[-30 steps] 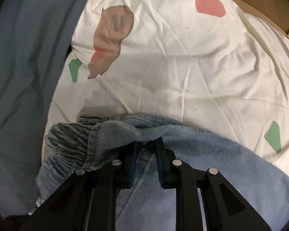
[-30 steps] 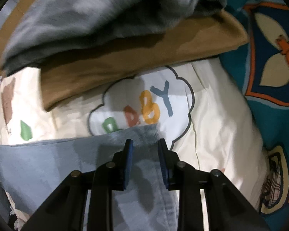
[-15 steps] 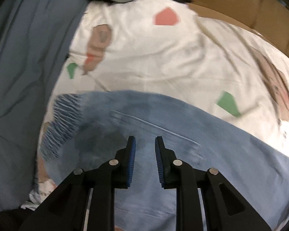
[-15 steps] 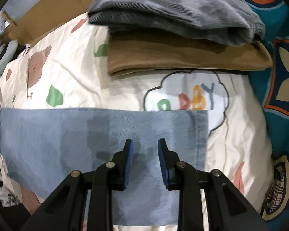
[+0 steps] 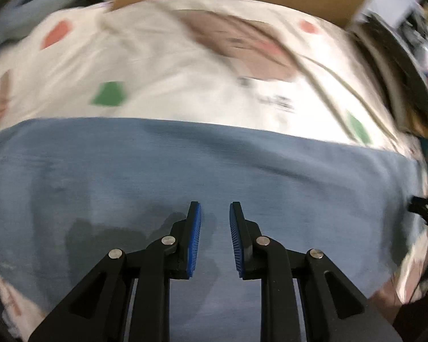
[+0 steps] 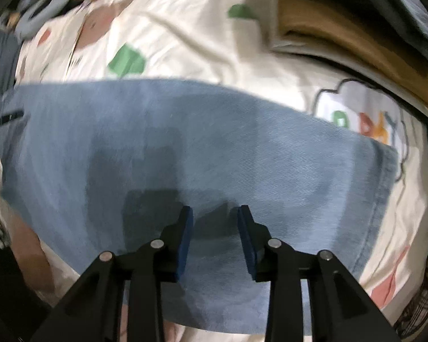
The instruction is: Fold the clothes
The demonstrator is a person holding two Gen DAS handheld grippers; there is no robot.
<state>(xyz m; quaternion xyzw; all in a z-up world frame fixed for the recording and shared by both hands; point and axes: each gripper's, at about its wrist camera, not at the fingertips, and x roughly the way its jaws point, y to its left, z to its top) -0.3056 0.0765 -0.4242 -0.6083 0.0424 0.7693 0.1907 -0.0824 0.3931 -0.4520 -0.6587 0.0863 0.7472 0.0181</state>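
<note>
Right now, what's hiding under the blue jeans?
The blue jeans lie flat on a cream blanket with coloured shapes. They cover the lower edge of its cloud picture. Whatever else the blanket shows under the denim is hidden.

Motion is blurring the whole left wrist view, so the prints on the cream sheet (image 5: 185, 65) are smearing and the small dark writing is staying unreadable. The blue denim garment (image 5: 185, 171) is running out past the left and bottom edges. In the right wrist view, the folded brown cloth (image 6: 342, 37) is being cut off by the frame.
</note>
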